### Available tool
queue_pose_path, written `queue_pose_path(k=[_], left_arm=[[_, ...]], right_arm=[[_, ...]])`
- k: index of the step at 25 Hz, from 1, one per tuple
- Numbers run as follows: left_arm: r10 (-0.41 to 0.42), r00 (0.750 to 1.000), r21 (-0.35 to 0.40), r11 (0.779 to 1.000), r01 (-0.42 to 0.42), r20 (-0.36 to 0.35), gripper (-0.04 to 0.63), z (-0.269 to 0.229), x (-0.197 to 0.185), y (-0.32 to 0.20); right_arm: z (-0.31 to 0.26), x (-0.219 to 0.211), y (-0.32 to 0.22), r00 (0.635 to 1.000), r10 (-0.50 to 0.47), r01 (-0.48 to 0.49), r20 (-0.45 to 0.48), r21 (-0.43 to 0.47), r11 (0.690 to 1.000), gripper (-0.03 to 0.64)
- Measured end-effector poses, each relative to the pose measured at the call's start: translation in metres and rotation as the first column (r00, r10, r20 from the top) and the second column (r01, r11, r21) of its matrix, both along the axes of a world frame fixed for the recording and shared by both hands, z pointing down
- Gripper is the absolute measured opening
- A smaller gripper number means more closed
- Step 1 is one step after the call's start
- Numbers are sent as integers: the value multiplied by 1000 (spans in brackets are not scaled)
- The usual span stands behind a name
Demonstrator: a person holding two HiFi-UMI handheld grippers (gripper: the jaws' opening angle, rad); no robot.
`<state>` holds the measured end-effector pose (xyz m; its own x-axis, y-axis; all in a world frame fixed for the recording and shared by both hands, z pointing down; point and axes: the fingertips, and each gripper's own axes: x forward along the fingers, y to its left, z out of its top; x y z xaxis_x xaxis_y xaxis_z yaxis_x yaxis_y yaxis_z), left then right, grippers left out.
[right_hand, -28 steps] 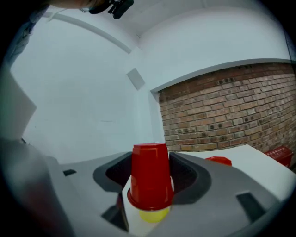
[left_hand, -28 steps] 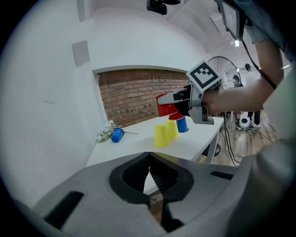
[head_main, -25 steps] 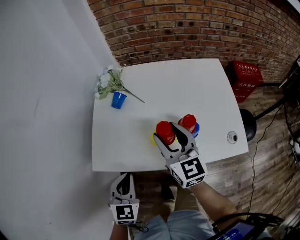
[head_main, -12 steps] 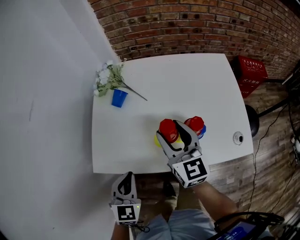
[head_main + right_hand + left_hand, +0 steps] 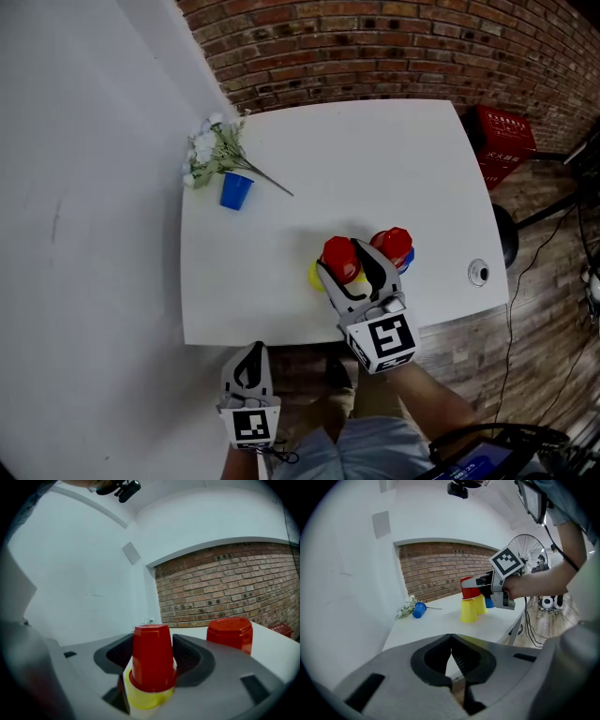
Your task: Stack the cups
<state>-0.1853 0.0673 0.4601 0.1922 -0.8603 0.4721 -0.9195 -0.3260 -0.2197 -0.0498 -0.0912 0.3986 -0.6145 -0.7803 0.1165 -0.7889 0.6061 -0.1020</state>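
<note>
Surface (image 5: 375,159): white tabletop, set against a white wall (image 5: 84,187) on the left and a brick wall (image 5: 375,47) on the far side. Right gripper (image 5: 349,267): near the surface's near edge, right of centre, jaws clamped on the sides of a red cup (image 5: 339,255). That cup is upside down and sits over an upturned yellow cup (image 5: 145,698), whose rim shows below it. Second yellow cup (image 5: 483,604): just behind the first as the left gripper view shows it, partly hidden. Second red cup (image 5: 394,242): upside down, just right of the held one, capping a blue cup (image 5: 406,261) that shows only as an edge beneath it. Lone blue cup (image 5: 235,190): lying on its side near the far left corner, well apart from the others, touching a spray of white artificial flowers (image 5: 211,155). Left gripper (image 5: 451,639): off the surface, below its near left edge, jaws pressed together with nothing between them. Small round object (image 5: 478,273): near the right near corner, too small to identify. Red crate (image 5: 506,141): on the wooden floor, beyond the right edge.
</note>
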Motion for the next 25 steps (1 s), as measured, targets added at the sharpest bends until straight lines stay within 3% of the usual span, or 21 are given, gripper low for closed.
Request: queue_pose_path(k=[3, 9, 17, 25], left_arm=[[21, 999, 2, 1000, -21, 25, 9, 7, -2, 3], [-1, 1000, -2, 1000, 1, -5, 9, 1, 1, 2], [21, 1000, 9, 1000, -21, 21, 9, 5, -1, 6], [4, 1000, 28, 1000, -4, 6, 9, 0, -1, 7]], right_arm=[[3, -1, 0, 1000, -5, 5, -7, 4, 1000, 265], [5, -1, 4, 1000, -9, 9, -24, -5, 1000, 275], [5, 1, 7, 999, -2, 1, -35, -1, 1000, 309], [-20, 2, 17, 999, 13, -11, -36, 53, 999, 331]])
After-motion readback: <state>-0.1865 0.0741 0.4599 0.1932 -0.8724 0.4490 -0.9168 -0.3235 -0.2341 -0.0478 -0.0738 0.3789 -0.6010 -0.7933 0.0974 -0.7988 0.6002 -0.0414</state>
